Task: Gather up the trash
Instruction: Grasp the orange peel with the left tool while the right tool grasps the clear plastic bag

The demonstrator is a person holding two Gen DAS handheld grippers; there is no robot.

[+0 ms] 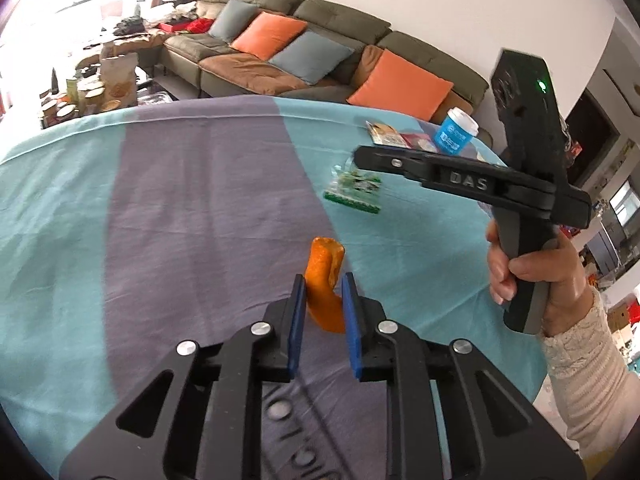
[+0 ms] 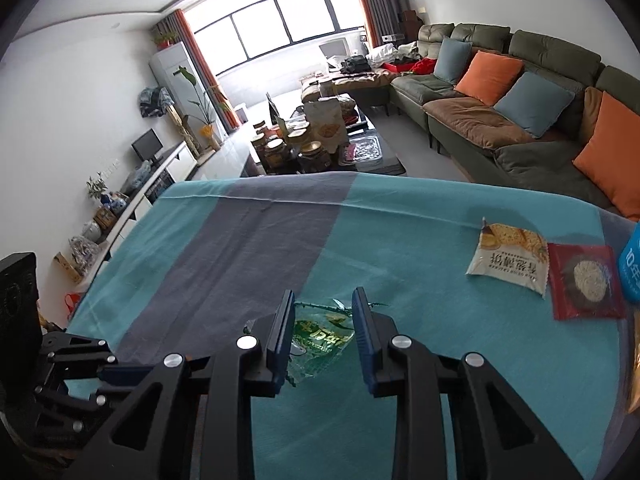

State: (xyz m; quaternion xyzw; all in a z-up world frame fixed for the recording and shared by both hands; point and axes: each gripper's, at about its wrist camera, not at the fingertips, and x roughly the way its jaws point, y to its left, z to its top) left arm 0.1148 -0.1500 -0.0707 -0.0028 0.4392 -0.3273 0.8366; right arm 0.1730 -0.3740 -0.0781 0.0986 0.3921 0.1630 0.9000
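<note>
the left gripper [image 1: 323,300] had an orange peel [image 1: 326,280] pinched between narrow jaws, held up off the tablecloth [image 1: 180,208]. the right gripper [image 2: 322,328] hovered wide open over a green wrapper [image 2: 320,336], probably light, crinkly and slippery, best grabbed by an edge. only the right view showed the white packet [image 2: 508,258] and red packet [image 2: 584,282] clearly; the left showed a blue cup [image 1: 456,130].

A teal and grey striped cloth [image 2: 280,232] covers the tabletop. Behind it runs a long olive-green sofa [image 2: 532,92] carrying 2 orange cushions [image 2: 489,72] and 2 grey-blue cushions [image 2: 534,102]. A low coffee table [image 2: 384,160] holds jars [image 2: 276,148] and a paper bag [image 2: 326,126]. A wide window [image 2: 276,24] glows between orange curtains [image 2: 196,56].
</note>
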